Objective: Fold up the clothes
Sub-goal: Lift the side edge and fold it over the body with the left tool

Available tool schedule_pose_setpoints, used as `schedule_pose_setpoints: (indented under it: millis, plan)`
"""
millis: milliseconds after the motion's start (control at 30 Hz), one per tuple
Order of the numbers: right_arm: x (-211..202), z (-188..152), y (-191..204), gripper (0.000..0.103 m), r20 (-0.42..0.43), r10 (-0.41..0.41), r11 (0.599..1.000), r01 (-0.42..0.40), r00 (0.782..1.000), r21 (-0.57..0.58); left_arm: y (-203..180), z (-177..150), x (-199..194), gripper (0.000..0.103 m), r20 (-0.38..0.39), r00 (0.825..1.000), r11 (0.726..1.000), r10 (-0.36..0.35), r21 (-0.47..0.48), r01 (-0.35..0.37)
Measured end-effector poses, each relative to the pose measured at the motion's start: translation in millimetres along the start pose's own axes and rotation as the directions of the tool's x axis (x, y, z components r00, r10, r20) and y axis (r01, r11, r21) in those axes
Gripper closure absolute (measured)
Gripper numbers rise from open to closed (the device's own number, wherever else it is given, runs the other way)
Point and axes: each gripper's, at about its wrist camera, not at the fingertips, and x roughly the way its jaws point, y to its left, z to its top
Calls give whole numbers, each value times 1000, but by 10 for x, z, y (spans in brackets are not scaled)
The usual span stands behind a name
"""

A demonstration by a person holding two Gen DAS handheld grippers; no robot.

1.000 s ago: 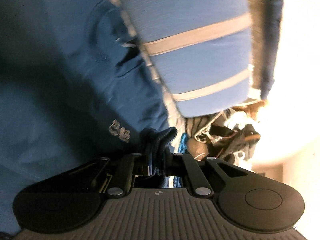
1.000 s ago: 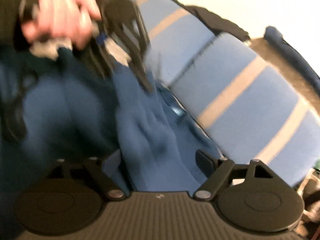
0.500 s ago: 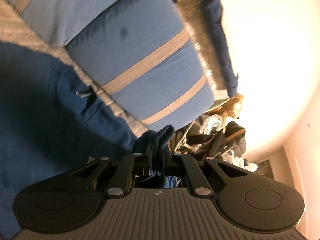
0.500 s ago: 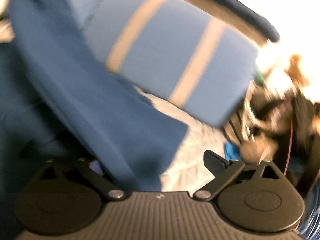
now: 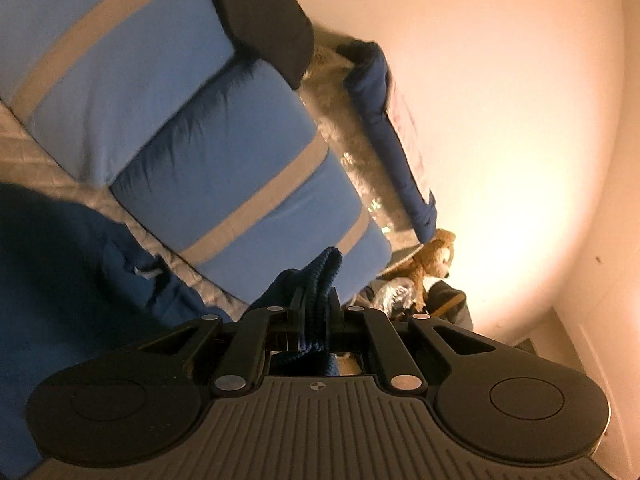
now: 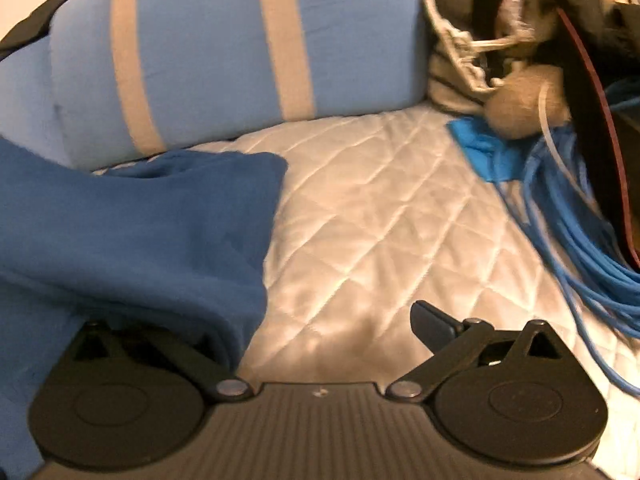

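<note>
Your left hand-held gripper (image 5: 316, 304) is clamped narrow on a dark ribbed knit edge (image 5: 320, 280) of the blue sweatshirt (image 5: 60, 280), likely a cuff or hem; which one can't be told. The garment trails down and to the left of that gripper onto the bed (image 5: 24, 152), near the blue striped pillows (image 5: 224, 152). A plush toy (image 5: 436, 252) and clutter sit far right, against the wall. Your right hand-held gripper (image 6: 320, 320) stands at its widest, nothing pinched. Its right finger (image 6: 434, 322) hangs over bare quilted bed (image 6: 380, 220); its left finger is hidden under a fold of the sweatshirt (image 6: 140, 232), so cloth drapes over that side but isn't gripped. From the right gripper the sweatshirt lies to the left and slightly far, its visible free edge running from near you away toward the striped pillow (image 6: 208, 40). A coil of blue cable (image 6: 580, 240) lies right, well apart from the cloth. Judgement: the garment is lifted at one end only, fold not yet formed. The right hand is the nearer one to the loose edge; shift it left so both fingers straddle that edge before closing. Risk: closing where it stands catches quilt or nothing.
</note>
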Motion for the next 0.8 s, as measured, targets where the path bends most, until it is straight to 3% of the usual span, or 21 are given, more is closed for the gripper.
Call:
schedule_pose_setpoints:
  millis: [233,433,533,600,800]
  plan:
    - [-80,-36,235,0,37,-44,981,50,998,-189,141,129,-190,95,14,989,987,147,67,-148]
    - [-191,-71,365,3,85,-41,934,68,996,-351,421,194,-345,96,11,971,968,239,77,-239]
    - [-265,-93,427,18,95,-19,915,55,995,-399,571,177,-406,96,-9,962,958,272,96,-270]
    - [-318,-107,481,35,101,3,901,42,995,-431,670,140,-434,96,-23,953,948,302,115,-298]
    - [-401,-153,632,67,101,49,875,6,994,-484,957,31,-552,96,-62,933,924,354,178,-339]
